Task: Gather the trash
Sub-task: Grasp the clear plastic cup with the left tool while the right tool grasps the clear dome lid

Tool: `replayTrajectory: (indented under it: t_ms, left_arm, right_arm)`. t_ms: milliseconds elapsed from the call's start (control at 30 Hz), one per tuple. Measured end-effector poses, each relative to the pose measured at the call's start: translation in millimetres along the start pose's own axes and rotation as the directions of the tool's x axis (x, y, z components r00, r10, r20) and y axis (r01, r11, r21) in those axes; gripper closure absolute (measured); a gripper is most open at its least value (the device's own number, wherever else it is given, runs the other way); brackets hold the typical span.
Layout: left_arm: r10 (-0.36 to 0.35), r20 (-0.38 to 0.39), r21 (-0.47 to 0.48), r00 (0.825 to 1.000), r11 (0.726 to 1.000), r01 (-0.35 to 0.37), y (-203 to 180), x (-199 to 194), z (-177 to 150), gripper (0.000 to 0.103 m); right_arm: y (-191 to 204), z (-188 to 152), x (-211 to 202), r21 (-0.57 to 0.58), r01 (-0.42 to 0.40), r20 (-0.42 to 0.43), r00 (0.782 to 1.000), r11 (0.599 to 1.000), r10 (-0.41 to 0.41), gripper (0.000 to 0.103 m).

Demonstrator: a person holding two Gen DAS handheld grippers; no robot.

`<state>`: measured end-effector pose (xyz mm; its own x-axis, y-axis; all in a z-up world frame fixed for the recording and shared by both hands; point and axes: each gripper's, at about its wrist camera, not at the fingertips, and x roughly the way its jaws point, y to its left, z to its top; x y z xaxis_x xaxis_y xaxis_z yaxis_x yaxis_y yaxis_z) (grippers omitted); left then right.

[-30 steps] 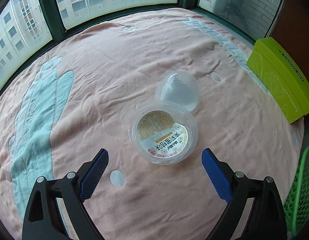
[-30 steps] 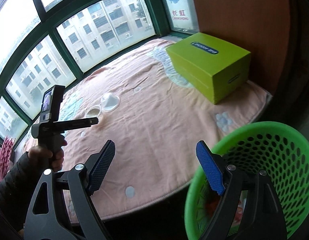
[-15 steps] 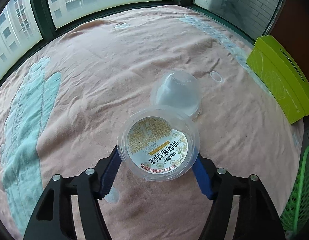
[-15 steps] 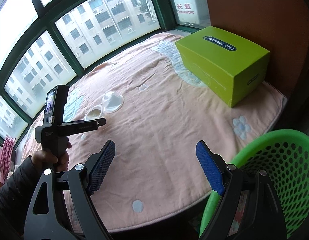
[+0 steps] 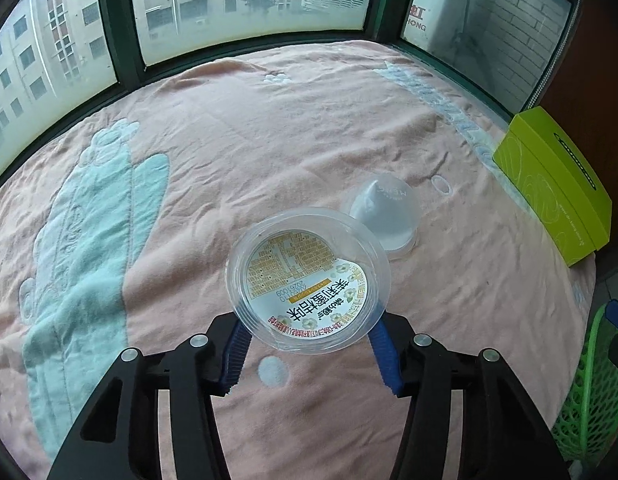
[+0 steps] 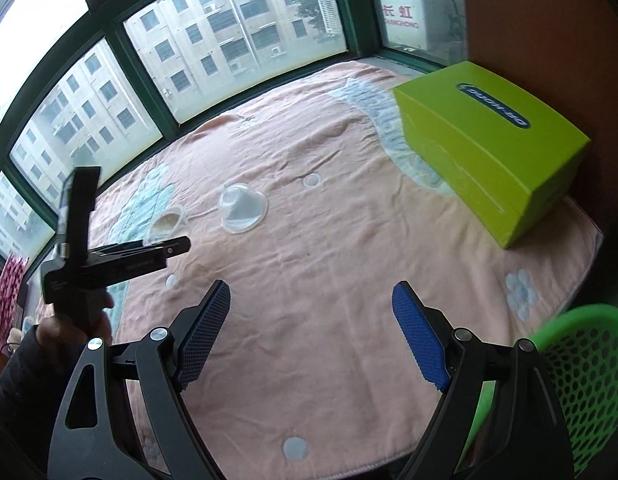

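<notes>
My left gripper (image 5: 309, 344) is shut on a clear plastic cup with a printed label (image 5: 307, 280) and holds it above the pink blanket (image 5: 229, 152). A clear dome lid (image 5: 383, 216) lies on the blanket just beyond the cup. In the right wrist view the cup (image 6: 167, 226) sits tilted at the left gripper's tip (image 6: 177, 246), and the dome lid (image 6: 241, 208) lies to its right. My right gripper (image 6: 311, 336) is open and empty over the blanket's near part. A green mesh basket (image 6: 581, 392) stands at the lower right.
A lime green box (image 6: 489, 144) sits on the blanket's right side by the brown wall; it also shows in the left wrist view (image 5: 553, 184). The basket's rim (image 5: 589, 384) shows at the lower right there. Windows ring the far edge.
My left gripper closed on the labelled cup and lifted it off the blanket. My right gripper moved left, so less of the basket shows.
</notes>
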<state>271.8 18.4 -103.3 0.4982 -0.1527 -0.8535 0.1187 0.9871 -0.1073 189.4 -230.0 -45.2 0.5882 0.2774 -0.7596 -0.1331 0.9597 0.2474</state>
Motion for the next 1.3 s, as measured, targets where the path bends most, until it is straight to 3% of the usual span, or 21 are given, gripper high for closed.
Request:
replayTrajectory:
  t_ms: [600,1300]
  left_arm:
    - [0.04,0.047,-0.078,0.998,0.996,-0.036,55,-44,-12,0.051]
    - [0.019,0.025,-0.112,0.999,0.994,-0.016,67,-33,-17,0.051]
  right_arm:
    - [67,47,120,-0.118,-0.062,-0.105,0.993,0.991,0.049,0.022]
    - [77,66,194,-0.111,-0.013,-0.168,0.986,0.994,-0.006,0.033]
